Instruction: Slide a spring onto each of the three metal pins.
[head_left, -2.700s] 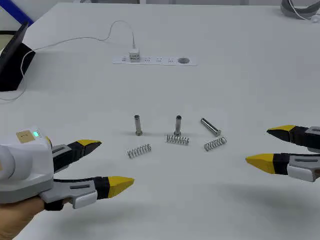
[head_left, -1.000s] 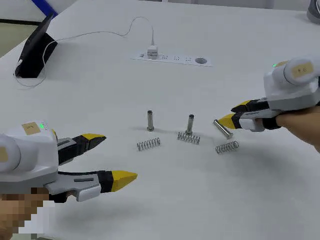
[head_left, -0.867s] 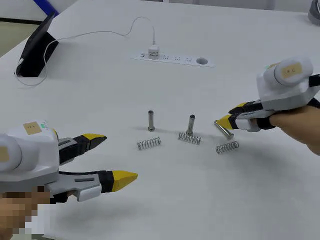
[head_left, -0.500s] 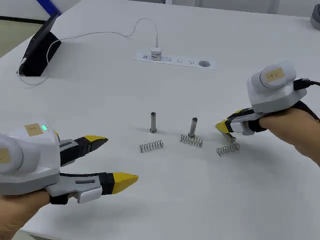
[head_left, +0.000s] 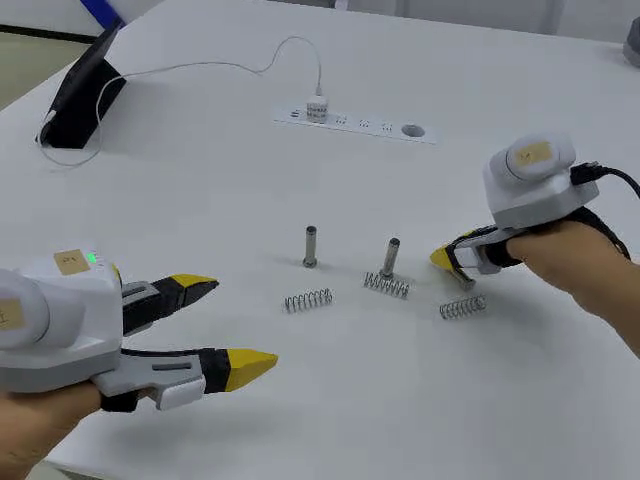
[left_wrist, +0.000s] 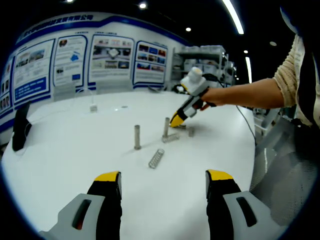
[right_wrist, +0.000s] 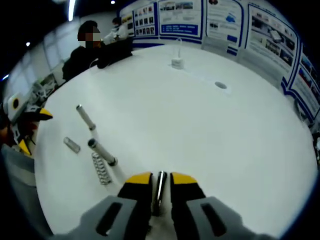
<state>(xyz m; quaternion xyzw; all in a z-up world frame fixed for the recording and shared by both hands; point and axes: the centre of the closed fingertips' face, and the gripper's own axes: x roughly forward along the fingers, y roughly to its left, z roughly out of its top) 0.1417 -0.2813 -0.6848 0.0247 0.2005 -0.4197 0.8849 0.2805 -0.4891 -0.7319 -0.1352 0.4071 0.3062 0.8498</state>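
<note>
Step in hand: getting hold of the grey metal pin lying flat (right_wrist: 160, 187). No spring sits on any pin, so the task looks barely begun.
Right gripper (head_left: 452, 260): centre-right of the head view. The jaws are drawn narrow about the lying pin, which fills the gap between them in the right gripper view. It reads as a grip.
Left gripper (head_left: 225, 325): lower left of the head view, jaws wide and empty, over the white worktop (head_left: 400, 410) and well apart from the parts.
Lying pin, axis: the long axis runs along the jaws, pointing to the top of the right gripper view. In the head view it is low at the worktop and mostly hidden under the jaw tips.
Standing pins: first upright grey metal pin (head_left: 311, 246) and second upright grey metal pin (head_left: 390, 257), both at frame centre with their axes vertical.
Springs: left coiled steel spring (head_left: 308, 299), middle coiled steel spring (head_left: 386, 286) and right coiled steel spring (head_left: 462, 307) all lie on their sides, just below the pins.
Next move, my judgement: lift the pin, turn its axis vertical and stand it up, or steady it for threading. It is thin, smooth and round, so it may slip or roll.
</note>
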